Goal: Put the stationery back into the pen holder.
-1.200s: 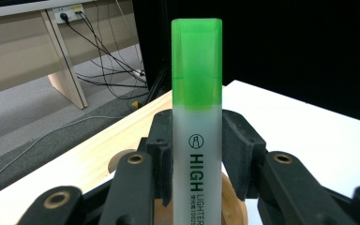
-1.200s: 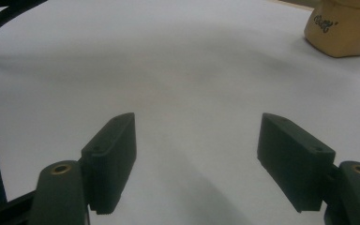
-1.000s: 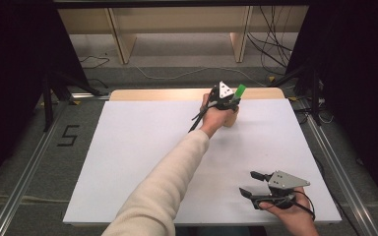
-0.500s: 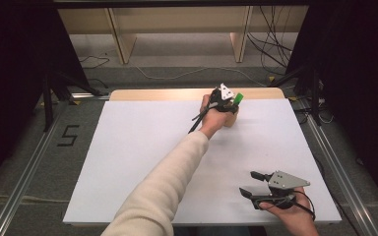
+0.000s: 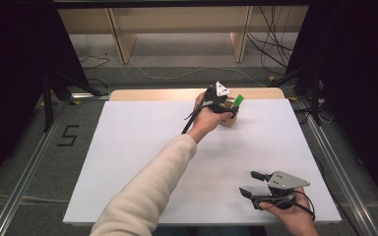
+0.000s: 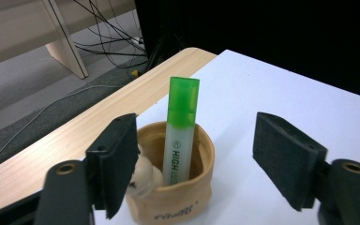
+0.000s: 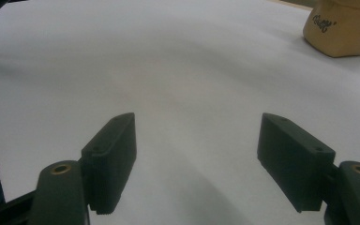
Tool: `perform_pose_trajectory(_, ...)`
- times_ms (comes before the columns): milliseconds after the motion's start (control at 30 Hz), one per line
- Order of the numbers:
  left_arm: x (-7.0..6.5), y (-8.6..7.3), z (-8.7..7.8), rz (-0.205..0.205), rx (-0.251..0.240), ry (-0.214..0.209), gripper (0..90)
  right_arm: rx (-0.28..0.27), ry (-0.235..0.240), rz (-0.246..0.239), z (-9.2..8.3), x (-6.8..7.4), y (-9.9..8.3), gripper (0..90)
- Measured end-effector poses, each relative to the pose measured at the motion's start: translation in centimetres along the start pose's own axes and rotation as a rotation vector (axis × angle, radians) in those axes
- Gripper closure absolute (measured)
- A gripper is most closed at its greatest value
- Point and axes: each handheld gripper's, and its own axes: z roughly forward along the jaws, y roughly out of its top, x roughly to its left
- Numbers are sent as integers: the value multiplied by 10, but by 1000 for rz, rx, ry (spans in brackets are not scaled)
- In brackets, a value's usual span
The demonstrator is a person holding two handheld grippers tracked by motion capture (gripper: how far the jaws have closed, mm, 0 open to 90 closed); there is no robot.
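With its jaws just opened and nothing pressed between them, the left gripper (image 6: pixel 194 164) has released the green-capped translucent highlighter pen (image 6: pixel 181 129), now standing ahead in the tan soft pouch-like holder (image 6: pixel 173 197), so placement appears complete; the right gripper (image 7: pixel 197 161) rests open.

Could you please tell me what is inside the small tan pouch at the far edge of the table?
A green highlighter stands nearly upright in the tan pouch, cap up, leaning on its rim. Beside it sits a pale rounded thing I cannot identify. The pouch wall hides the highlighter's lower end and the pouch's bottom.
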Motion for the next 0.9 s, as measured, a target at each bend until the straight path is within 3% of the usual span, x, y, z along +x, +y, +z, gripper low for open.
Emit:
perform_pose_trajectory(367,-8,-7,-37,13,38,-22,229,0,-3,-4,0,0,0,292)
perform_pose_trajectory(900,-9,-33,-82,22,89,-49,208,3,-9,13,1,1,0,292)
